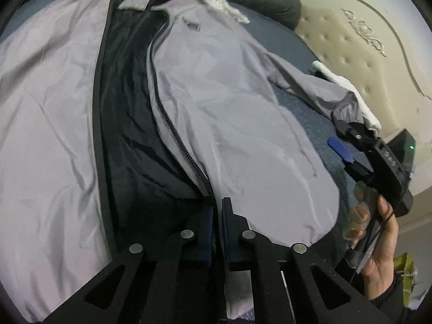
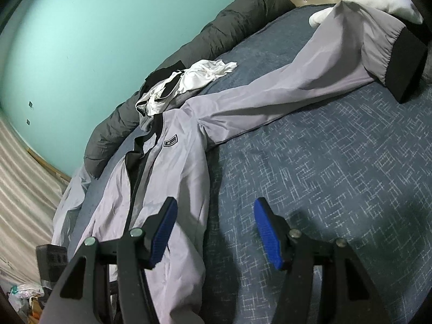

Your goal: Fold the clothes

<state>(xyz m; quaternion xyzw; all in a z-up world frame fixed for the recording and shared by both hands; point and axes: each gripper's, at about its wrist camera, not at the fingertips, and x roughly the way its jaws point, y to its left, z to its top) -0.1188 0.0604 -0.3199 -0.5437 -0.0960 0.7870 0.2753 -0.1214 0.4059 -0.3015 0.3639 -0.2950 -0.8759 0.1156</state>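
White garment (image 2: 199,77) (crumpled) lies at jacket (image 2: 172,178) collar.

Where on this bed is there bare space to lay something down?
The widest free patch is the blue bedspread ahead of the open right gripper, bordered by the grey jacket body and its outstretched sleeve. It is crowded near the collar, where white clothes and a dark duvet pile up. The left gripper pinches the jacket's hem.
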